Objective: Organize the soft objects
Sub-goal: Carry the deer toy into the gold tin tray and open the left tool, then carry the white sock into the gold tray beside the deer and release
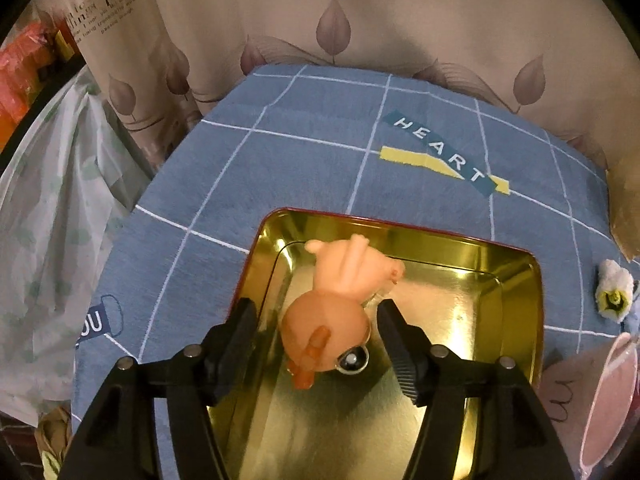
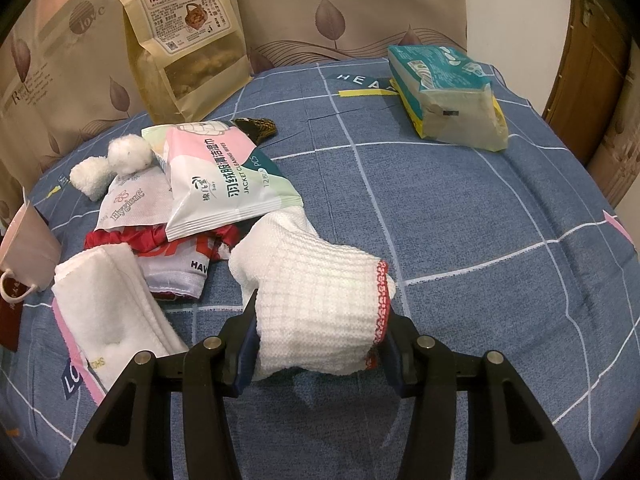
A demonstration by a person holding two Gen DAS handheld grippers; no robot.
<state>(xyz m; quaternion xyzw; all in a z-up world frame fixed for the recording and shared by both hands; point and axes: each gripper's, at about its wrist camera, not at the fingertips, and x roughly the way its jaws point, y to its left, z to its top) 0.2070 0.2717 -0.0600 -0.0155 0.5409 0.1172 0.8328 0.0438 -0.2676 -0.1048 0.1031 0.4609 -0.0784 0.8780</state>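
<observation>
In the left wrist view a soft peach doll figure (image 1: pixel 340 300) lies in a gold tin tray (image 1: pixel 516 292) on the blue checked cloth. My left gripper (image 1: pixel 316 344) is open, its fingers on either side of the doll's head without touching it. In the right wrist view my right gripper (image 2: pixel 320 344) is shut on a white waffle cloth with a red hem (image 2: pixel 320 304), whose far end trails onto the table.
Left of the cloth lie a folded white towel (image 2: pixel 108 300), a wipes packet (image 2: pixel 224 184), a red-and-white fabric (image 2: pixel 176 256), white pompoms (image 2: pixel 112 164) and a pink mask (image 2: pixel 24 252). A brown snack bag (image 2: pixel 184 40) and a teal tissue pack (image 2: pixel 448 88) stand farther back.
</observation>
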